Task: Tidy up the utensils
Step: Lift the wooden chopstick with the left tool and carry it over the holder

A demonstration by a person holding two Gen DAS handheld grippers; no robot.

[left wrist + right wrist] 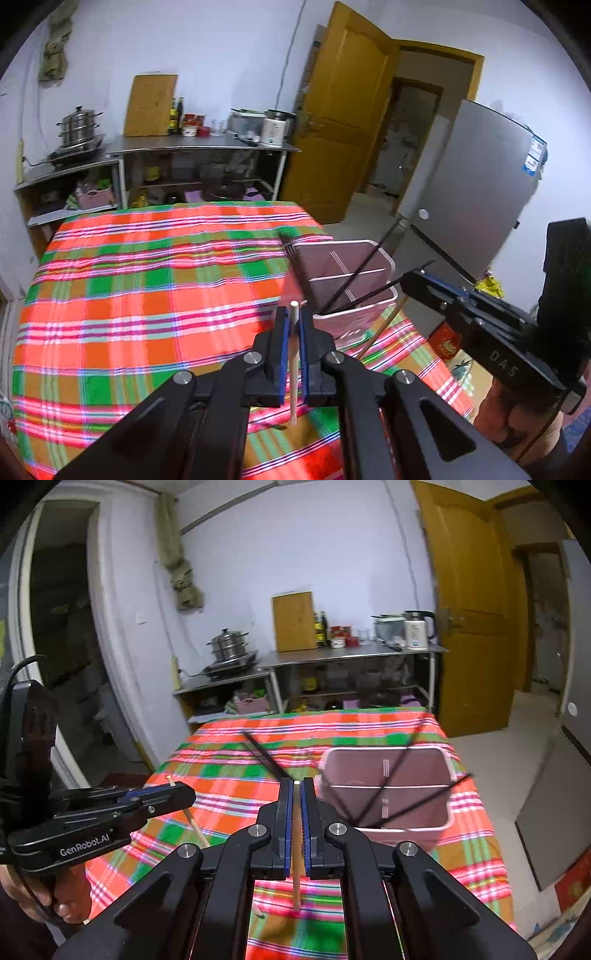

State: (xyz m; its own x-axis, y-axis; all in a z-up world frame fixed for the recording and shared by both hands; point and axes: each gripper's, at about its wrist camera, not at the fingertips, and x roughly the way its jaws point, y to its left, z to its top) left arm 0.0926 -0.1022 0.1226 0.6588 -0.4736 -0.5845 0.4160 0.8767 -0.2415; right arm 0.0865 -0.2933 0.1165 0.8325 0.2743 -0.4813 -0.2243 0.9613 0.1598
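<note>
Two black two-finger grippers with blue pads hang over a table covered in a red, green and orange plaid cloth (147,280), and each one grips a pale wooden chopstick. The left gripper (293,325) has its jaws drawn narrow around a light wooden chopstick (293,369), which runs lengthwise between the pads, its round tip poking out just past the fingertips and its other end hanging below the jaws toward the cloth. In the right wrist view that same gripper (173,792) shows from the side at the left, with the stick slanting down beneath it to the cloth.

The right gripper (296,797) is likewise closed narrowly on a second pale wooden chopstick (296,856), held along the fingers, end-on tip visible between the fingertips and the lower end reaching down near the cloth.

A pink rectangular plastic bin with inner dividers (447,775) stands on the cloth near the table's right edge, just beside and ahead of the right gripper. Several thin black chopsticks (399,794) lean inside it, crossing each other and sticking out over its rim; in the left wrist view they (354,280) slant up to the right. Another bundle of dark chopsticks (266,757) appears blurred, just ahead of the fingertips and left of the bin.
</note>
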